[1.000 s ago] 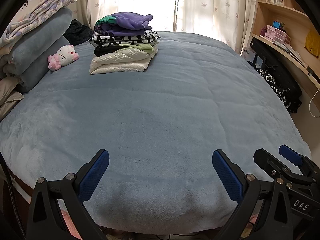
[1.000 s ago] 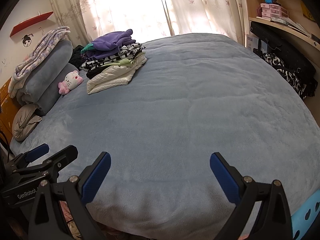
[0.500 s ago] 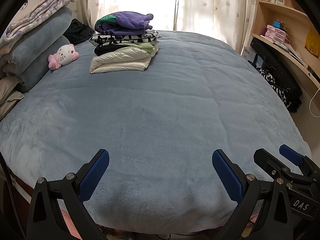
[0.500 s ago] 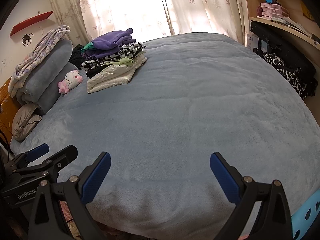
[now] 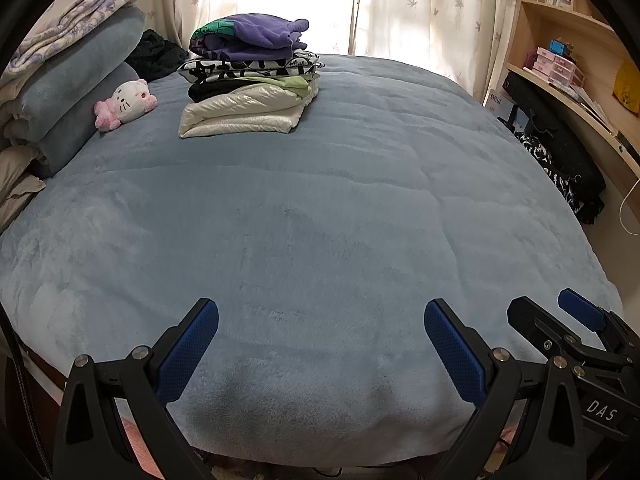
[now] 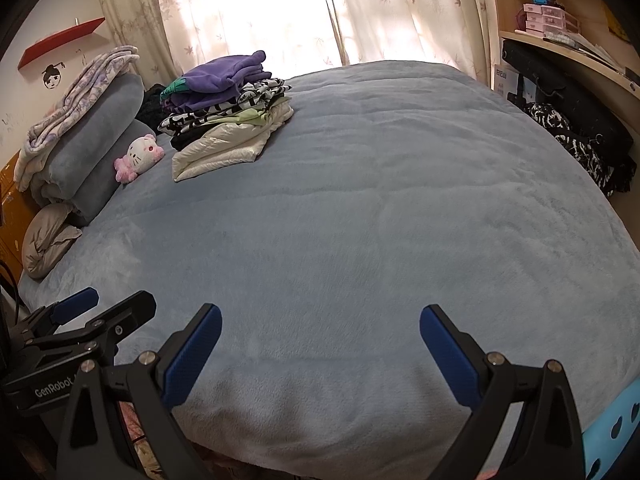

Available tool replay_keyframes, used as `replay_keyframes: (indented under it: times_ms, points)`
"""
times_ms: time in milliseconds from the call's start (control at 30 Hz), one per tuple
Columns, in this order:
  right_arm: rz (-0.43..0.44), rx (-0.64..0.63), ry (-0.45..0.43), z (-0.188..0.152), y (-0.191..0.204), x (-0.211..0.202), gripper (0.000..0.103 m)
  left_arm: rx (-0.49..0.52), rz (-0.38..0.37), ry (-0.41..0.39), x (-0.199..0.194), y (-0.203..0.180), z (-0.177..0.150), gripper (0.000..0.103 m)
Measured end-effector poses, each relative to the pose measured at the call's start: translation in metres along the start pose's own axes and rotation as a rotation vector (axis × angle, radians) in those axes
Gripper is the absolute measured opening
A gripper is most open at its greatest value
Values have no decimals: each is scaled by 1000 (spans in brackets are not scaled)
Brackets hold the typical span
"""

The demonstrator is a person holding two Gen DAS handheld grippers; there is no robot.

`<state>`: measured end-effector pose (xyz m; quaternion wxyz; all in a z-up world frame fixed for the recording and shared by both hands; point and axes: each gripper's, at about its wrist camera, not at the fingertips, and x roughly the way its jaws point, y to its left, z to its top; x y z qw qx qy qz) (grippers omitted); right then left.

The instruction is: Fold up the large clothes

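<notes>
A stack of folded clothes (image 5: 248,80) (image 6: 228,120), purple on top and cream at the bottom, rests on the far left of a blue blanket-covered bed (image 5: 320,220) (image 6: 360,220). My left gripper (image 5: 320,320) hovers open over the bed's near edge, nothing between its blue pads. My right gripper (image 6: 320,324) is likewise open and empty at the near edge. Each gripper shows in the other's view: the right one (image 5: 560,320) low on the right, the left one (image 6: 104,308) low on the left. No loose garment lies between the fingers.
A pink and white plush cat (image 5: 126,102) lies by rolled blue bedding and pillows (image 5: 76,92) on the left. Curtains (image 5: 420,12) hang behind the bed. Wooden shelves (image 5: 568,64) and a black patterned bag (image 5: 560,160) stand along the right side.
</notes>
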<state>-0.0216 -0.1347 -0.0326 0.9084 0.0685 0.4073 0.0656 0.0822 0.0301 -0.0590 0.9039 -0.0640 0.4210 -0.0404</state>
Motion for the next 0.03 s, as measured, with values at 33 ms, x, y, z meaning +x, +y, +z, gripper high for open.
replay_keyframes:
  times_ms: [33]
  points:
    - [-1,0,2,0,1,1,100,-1,-1,3,1,1,0,102]
